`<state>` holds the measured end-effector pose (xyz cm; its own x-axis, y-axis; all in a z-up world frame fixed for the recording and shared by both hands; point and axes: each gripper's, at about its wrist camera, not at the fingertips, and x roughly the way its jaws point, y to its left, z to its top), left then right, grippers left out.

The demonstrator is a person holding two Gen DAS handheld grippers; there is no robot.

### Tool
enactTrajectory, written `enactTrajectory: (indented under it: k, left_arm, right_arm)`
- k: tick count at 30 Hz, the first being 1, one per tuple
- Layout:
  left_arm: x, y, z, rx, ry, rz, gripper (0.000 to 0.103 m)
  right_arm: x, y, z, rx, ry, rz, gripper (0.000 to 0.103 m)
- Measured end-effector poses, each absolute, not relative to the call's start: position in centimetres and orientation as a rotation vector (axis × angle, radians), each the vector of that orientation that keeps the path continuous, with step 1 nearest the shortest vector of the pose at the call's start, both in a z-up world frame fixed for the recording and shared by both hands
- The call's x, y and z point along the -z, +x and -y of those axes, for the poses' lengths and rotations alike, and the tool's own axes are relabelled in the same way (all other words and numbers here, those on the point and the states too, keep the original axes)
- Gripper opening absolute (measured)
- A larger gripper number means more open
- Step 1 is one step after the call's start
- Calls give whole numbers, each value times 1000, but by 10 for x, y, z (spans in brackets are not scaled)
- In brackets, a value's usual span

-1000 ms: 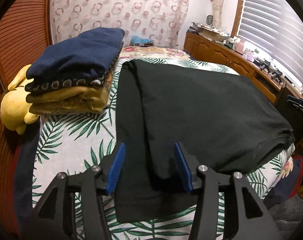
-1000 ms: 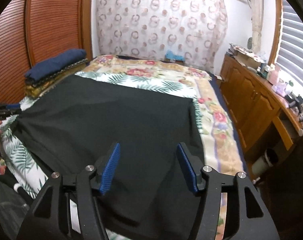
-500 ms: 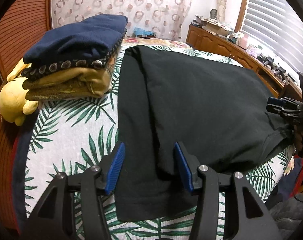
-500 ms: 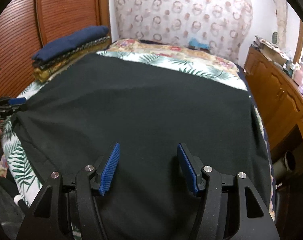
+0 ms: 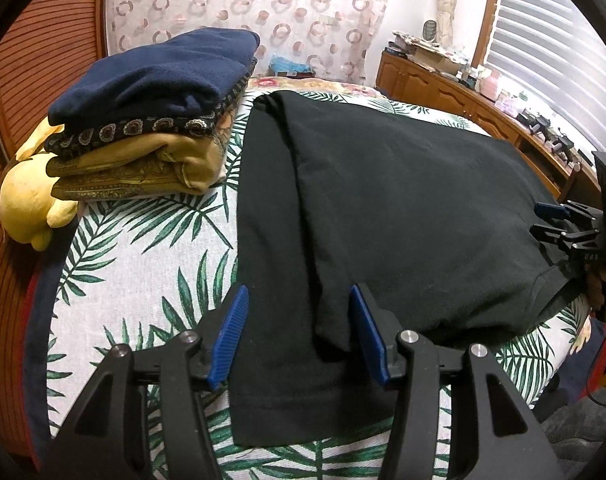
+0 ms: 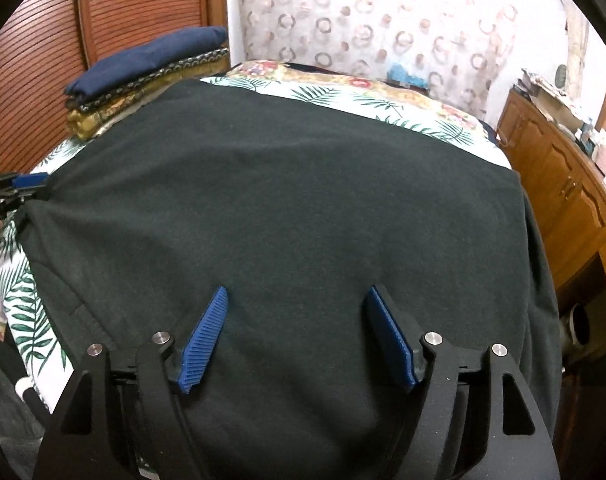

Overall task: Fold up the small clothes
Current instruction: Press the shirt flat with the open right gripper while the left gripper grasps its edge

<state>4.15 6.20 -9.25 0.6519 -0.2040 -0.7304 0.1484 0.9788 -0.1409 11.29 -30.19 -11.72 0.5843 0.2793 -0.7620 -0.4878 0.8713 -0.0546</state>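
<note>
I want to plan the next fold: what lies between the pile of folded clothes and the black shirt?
Only a bare strip of the leaf-print sheet lies between the pile of folded clothes and the black shirt. The left wrist view shows it.

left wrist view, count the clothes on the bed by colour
black: 1, the spread black garment
navy: 1, the folded navy garment topping the stack
navy patterned: 1
mustard: 1, possibly more layers
total: 4
</note>
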Motion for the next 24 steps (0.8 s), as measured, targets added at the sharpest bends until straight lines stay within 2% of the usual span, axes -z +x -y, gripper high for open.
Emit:
enactTrajectory:
  k: [18,22,23,24]
  left_arm:
    - [93,43,-67,260,-128,-847,51]
    - [92,43,-64,278,-119,-849,27]
    - [91,44,-64,288,-122,-851,13]
    - [91,44,-63,306,-130,-855,11]
  right_arm:
    - [118,114,304,-455,-266,-833,74]
    - [118,114,304,-456,-265,-833,74]
    - [118,114,304,-455,-265,-833,74]
    - [118,114,304,-455,-266,-833,74]
